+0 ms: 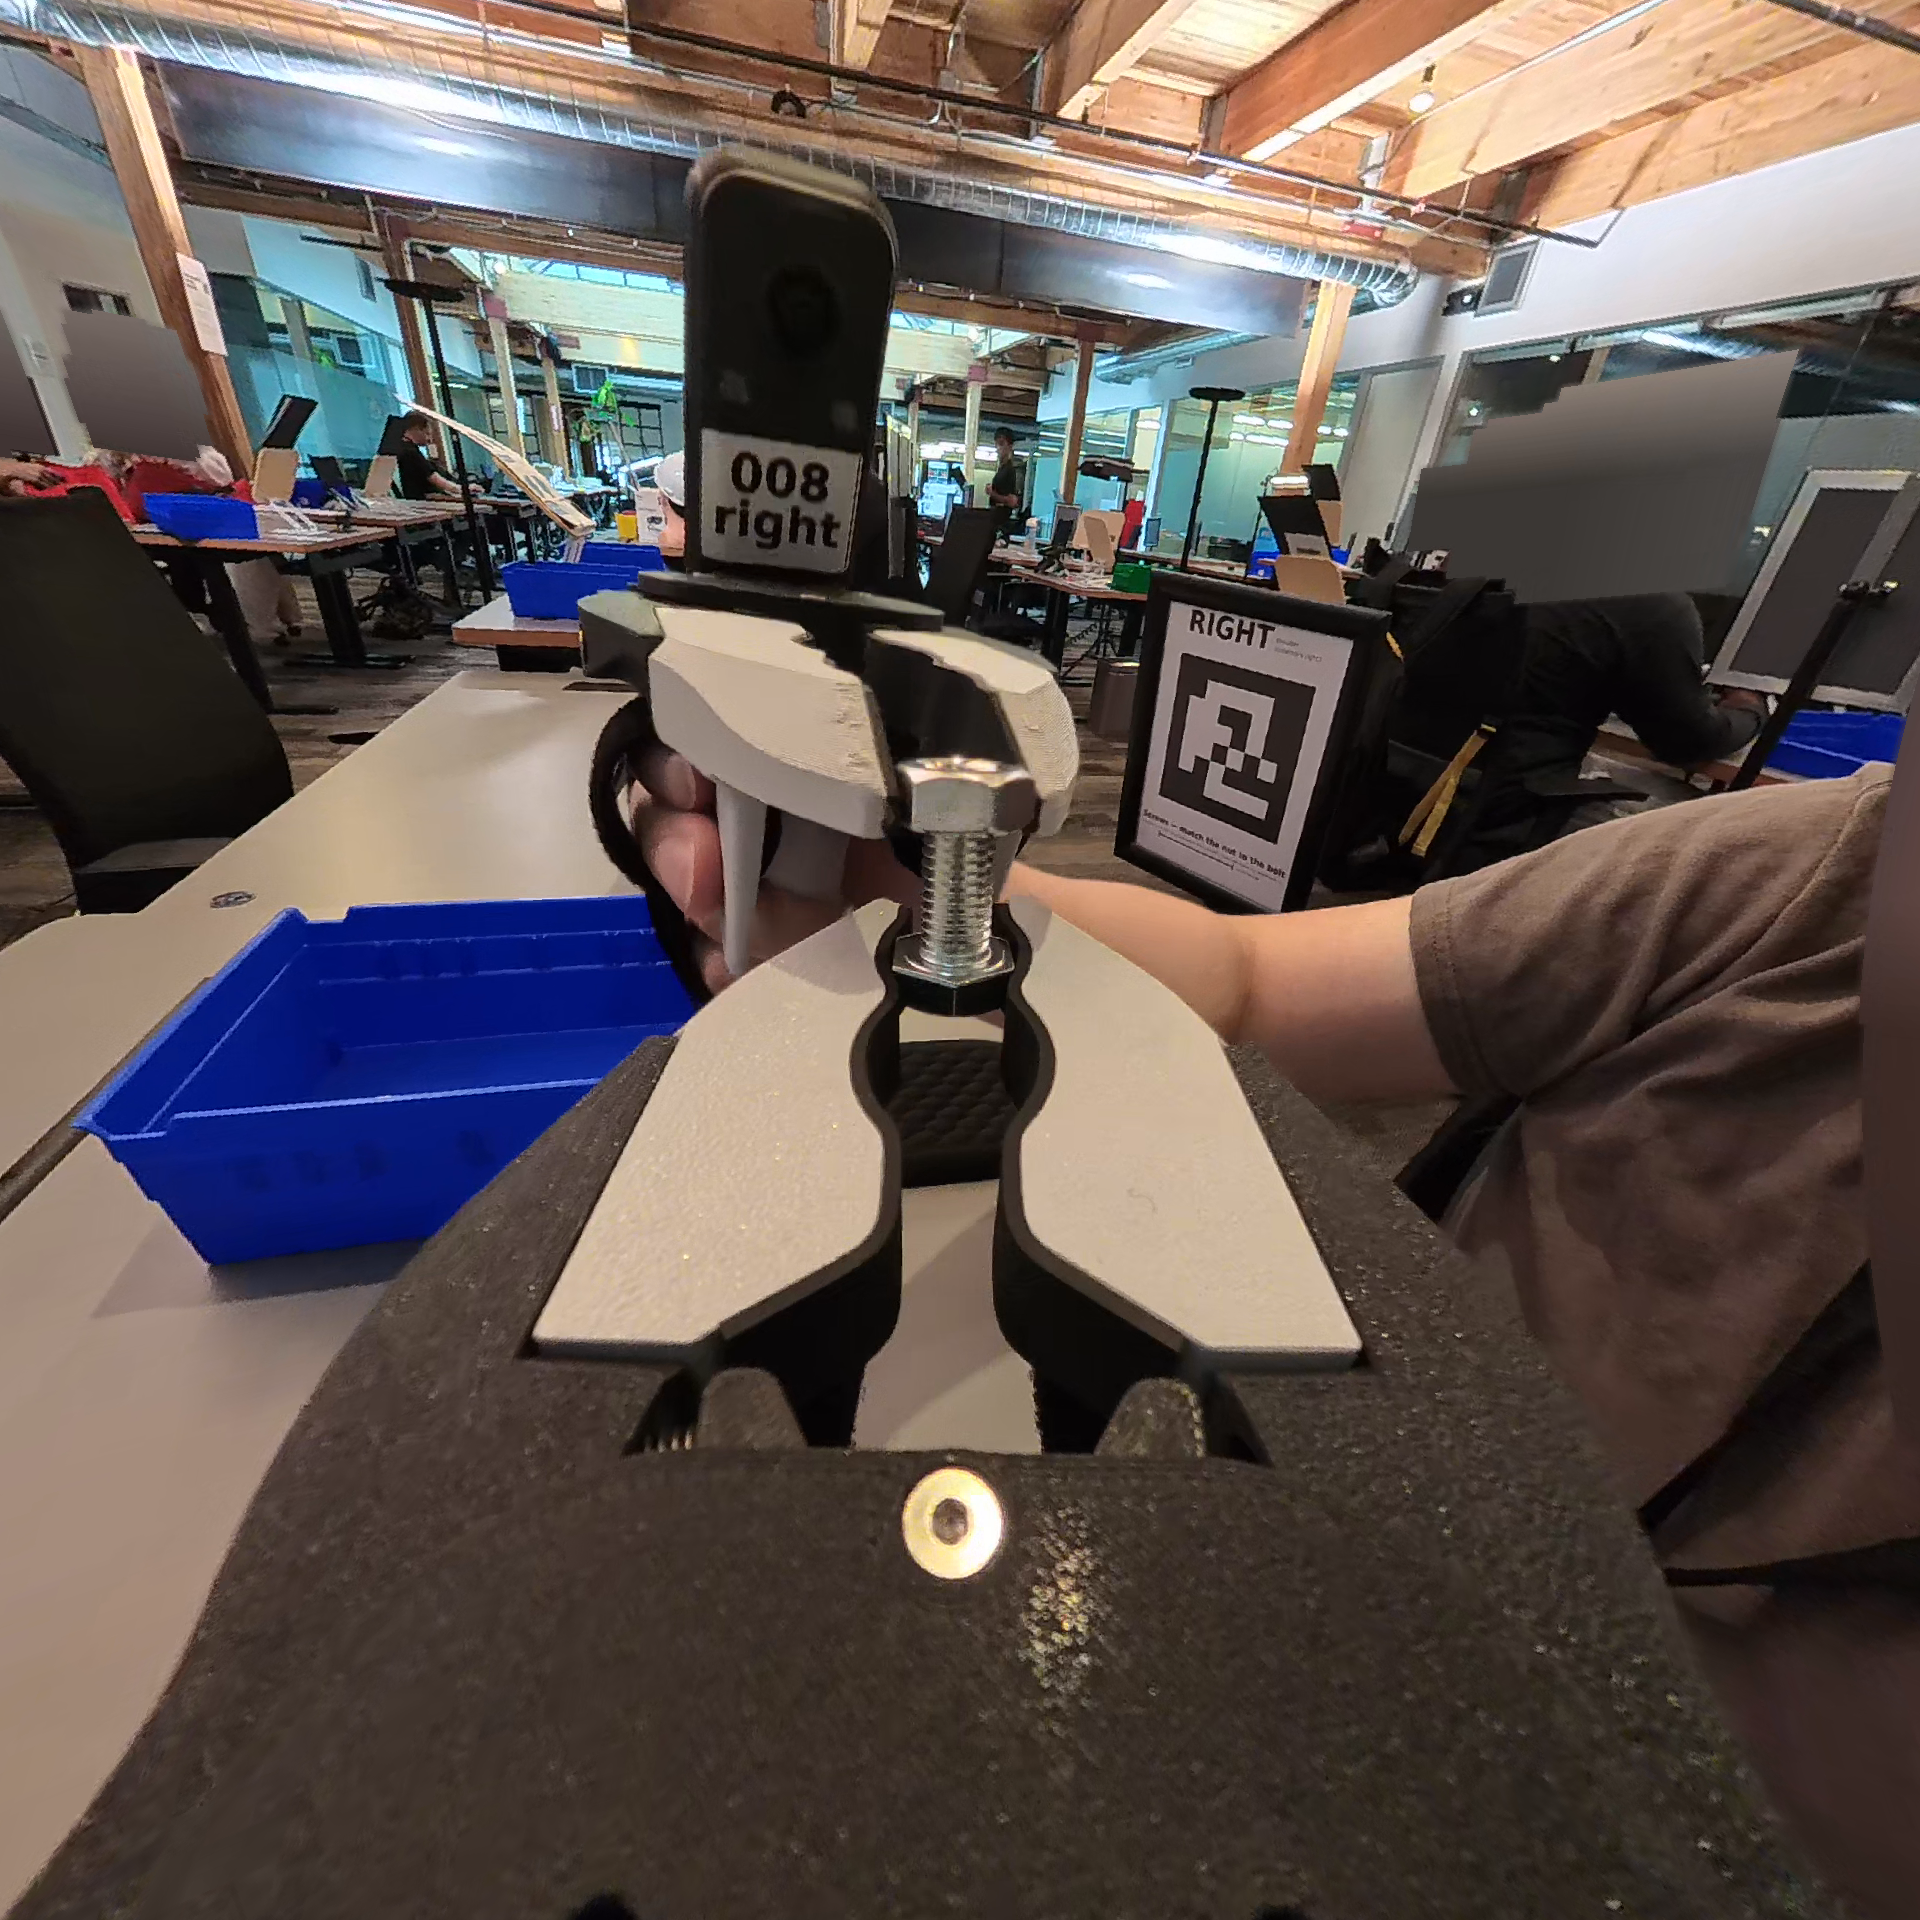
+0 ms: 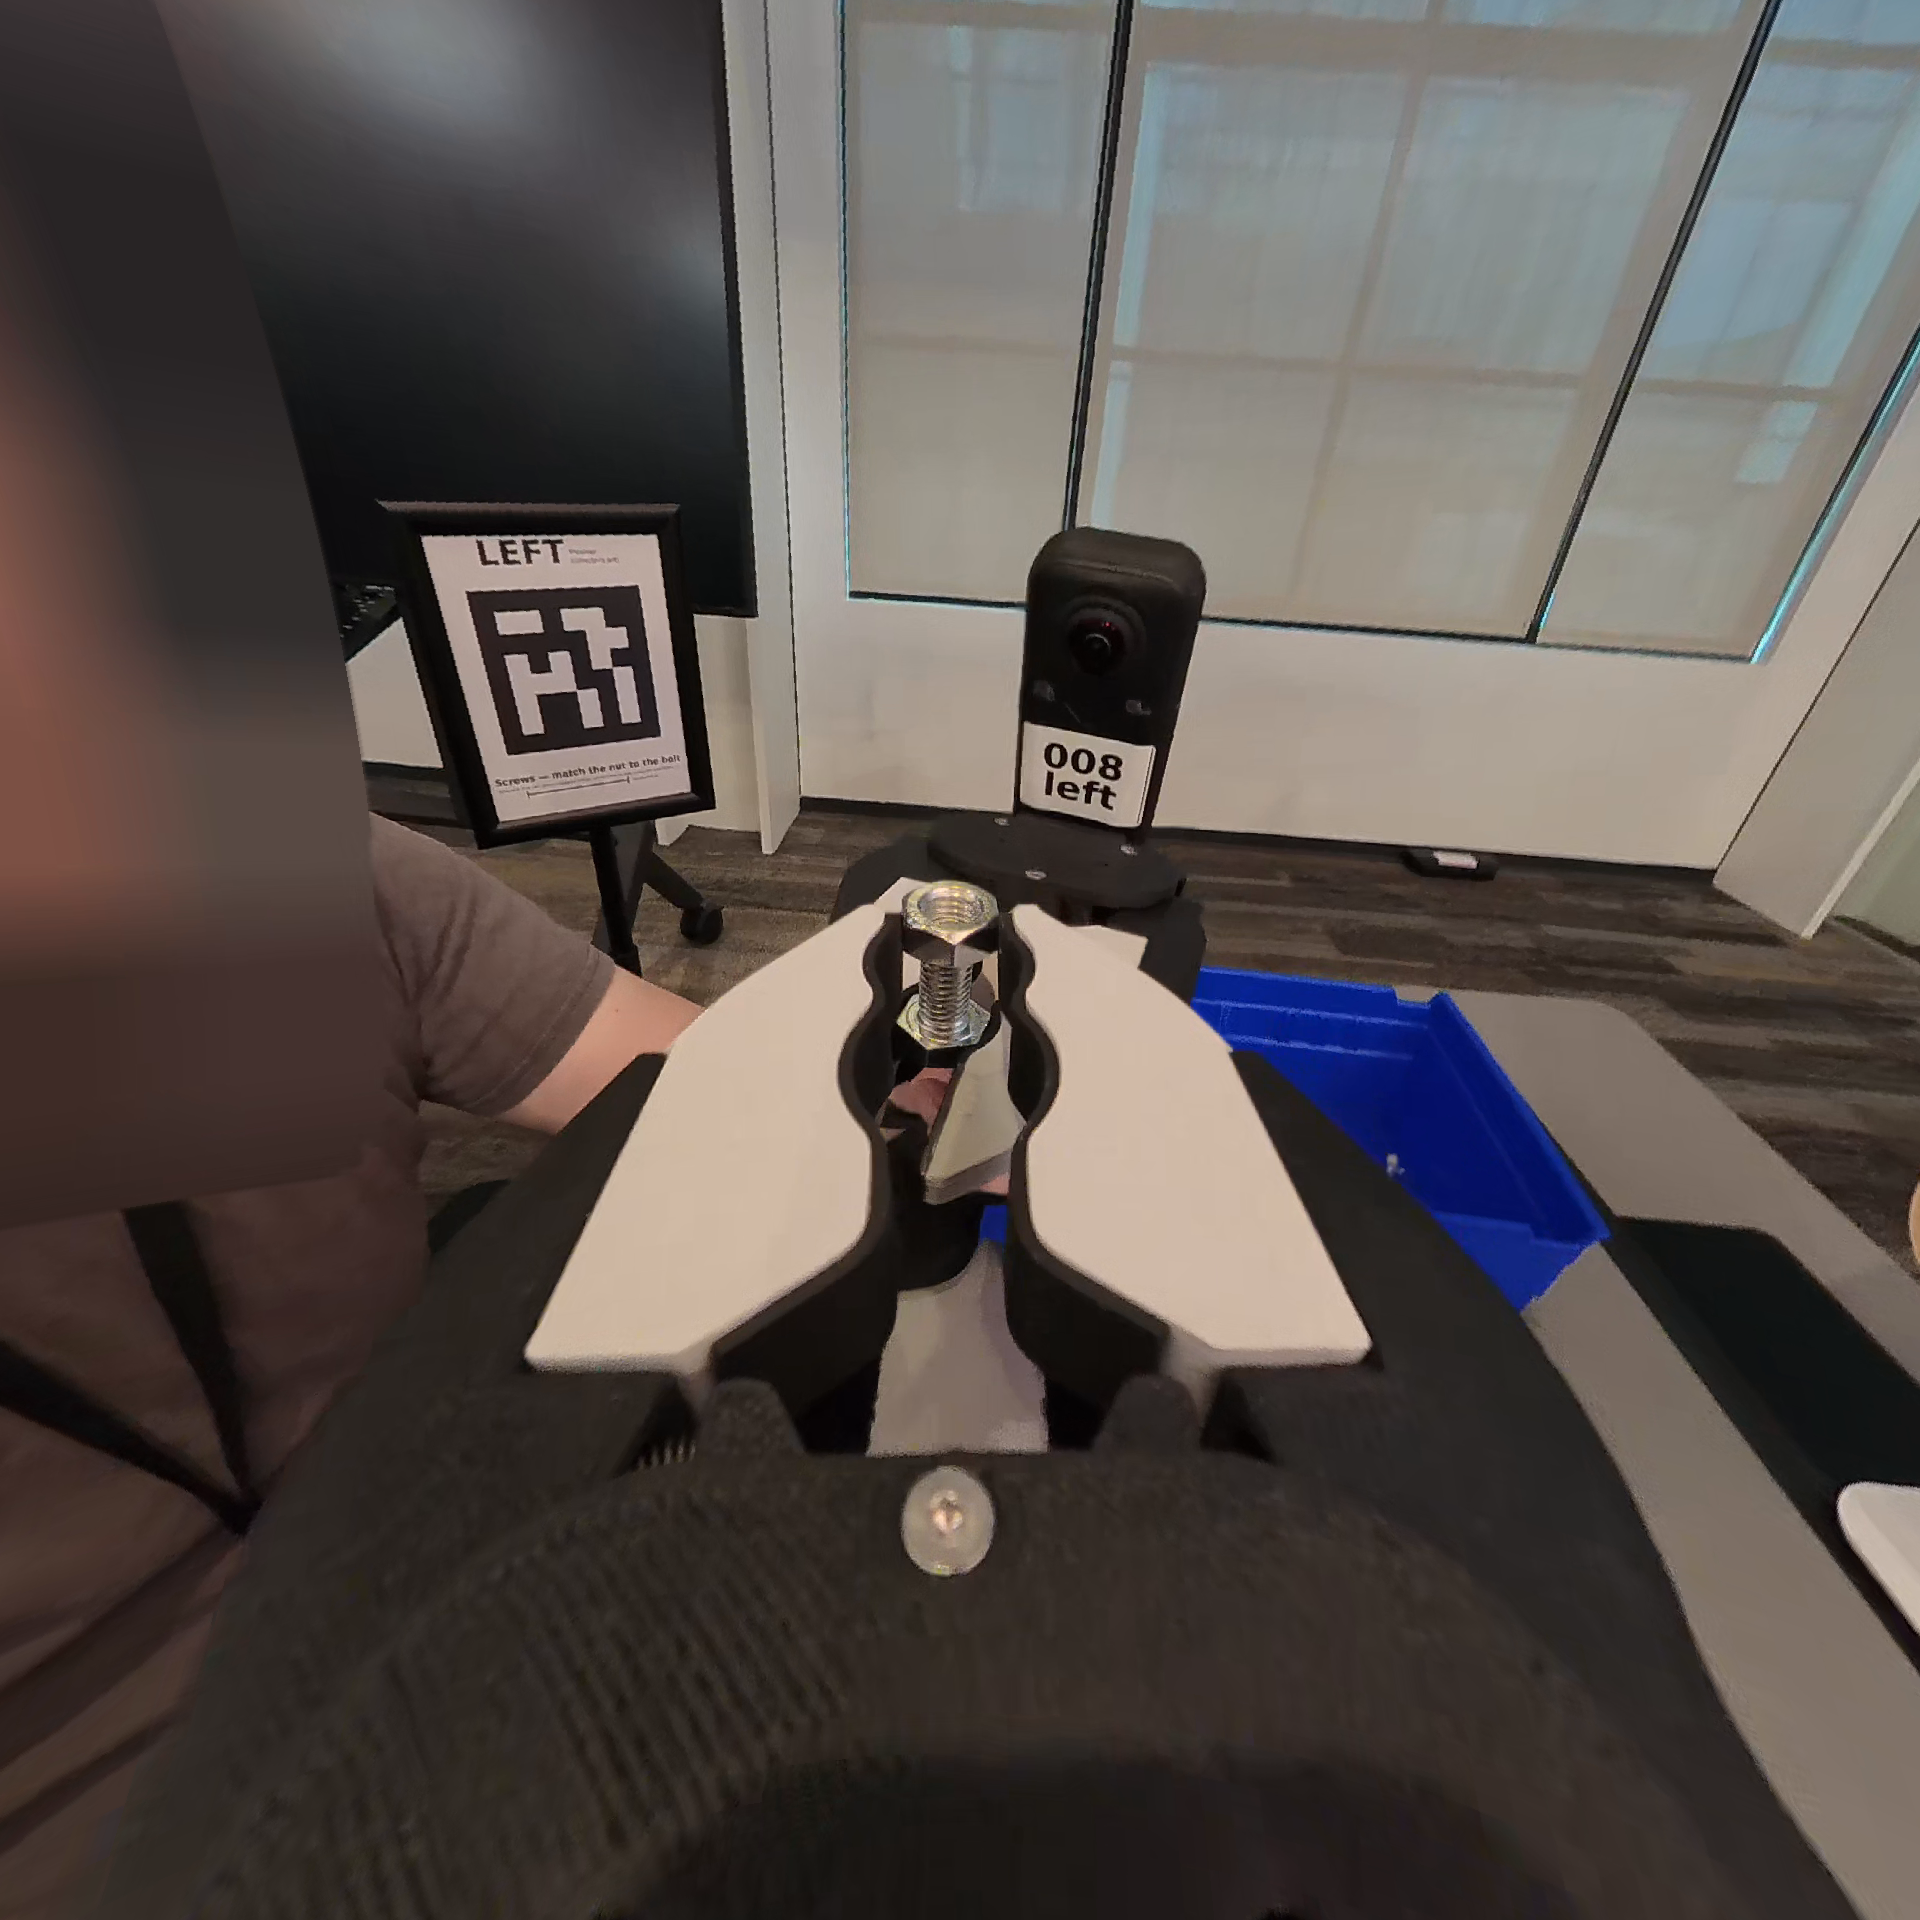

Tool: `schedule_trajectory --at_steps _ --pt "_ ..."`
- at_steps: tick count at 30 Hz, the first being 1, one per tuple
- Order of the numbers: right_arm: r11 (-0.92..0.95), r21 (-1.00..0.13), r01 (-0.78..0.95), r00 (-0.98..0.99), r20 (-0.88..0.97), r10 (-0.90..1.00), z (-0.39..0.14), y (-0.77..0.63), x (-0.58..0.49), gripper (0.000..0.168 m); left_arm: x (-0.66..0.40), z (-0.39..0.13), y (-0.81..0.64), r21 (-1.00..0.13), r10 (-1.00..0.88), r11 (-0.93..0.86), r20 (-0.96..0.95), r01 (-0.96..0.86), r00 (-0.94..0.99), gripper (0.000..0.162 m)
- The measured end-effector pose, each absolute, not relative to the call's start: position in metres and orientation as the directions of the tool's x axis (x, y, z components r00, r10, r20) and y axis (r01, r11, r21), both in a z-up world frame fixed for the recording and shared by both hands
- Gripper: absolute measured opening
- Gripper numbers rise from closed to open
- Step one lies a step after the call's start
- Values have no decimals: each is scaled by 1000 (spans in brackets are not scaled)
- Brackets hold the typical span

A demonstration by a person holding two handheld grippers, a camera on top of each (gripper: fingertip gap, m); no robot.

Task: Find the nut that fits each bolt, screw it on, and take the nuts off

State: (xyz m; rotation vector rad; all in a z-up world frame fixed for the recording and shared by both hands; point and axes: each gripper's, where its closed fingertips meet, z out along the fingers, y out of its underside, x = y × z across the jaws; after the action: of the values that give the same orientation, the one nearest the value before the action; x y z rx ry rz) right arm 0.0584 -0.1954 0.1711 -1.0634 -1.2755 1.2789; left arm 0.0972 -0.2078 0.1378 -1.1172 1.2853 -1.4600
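Observation:
A silver bolt (image 1: 958,883) stands upright between my two grippers, held in the air above the table. My left gripper (image 1: 953,951) is shut on the bolt's hex head (image 1: 953,961) at the bottom. My right gripper (image 1: 966,821) comes in from above and is shut on a thick silver nut (image 1: 966,795) at the top of the thread. In the right wrist view my right gripper (image 2: 948,925) clamps the nut (image 2: 948,920), whose threaded hole shows open on top. The bolt head (image 2: 940,1023) sits below it, and a left gripper finger (image 2: 966,1132) shows through the gap.
A blue bin (image 1: 312,1184) stands on the grey table (image 1: 208,1403) to the left, and also shows in the right wrist view (image 2: 1455,1101). Framed marker signs (image 1: 1247,748) (image 2: 571,665) stand behind. A person's arm (image 1: 1351,987) reaches in from the right. My hands' fingertips stand some 4 cm from each other.

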Motion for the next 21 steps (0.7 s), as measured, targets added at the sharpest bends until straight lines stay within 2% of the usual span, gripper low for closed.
schedule_trajectory --at_steps 7,16,21 --pt "-70 -997 41 -138 -75 988 164 -193 60 18 98 130 -205 -997 -976 -73 72 -7 -205 14" --pt "-74 -996 57 -97 -79 992 163 -190 61 18 99 129 -201 -998 -983 -64 63 -5 -173 14" --pt "-98 -994 49 6 -98 995 163 -180 60 18 99 128 -187 -1000 -997 -29 29 -7 -76 14"
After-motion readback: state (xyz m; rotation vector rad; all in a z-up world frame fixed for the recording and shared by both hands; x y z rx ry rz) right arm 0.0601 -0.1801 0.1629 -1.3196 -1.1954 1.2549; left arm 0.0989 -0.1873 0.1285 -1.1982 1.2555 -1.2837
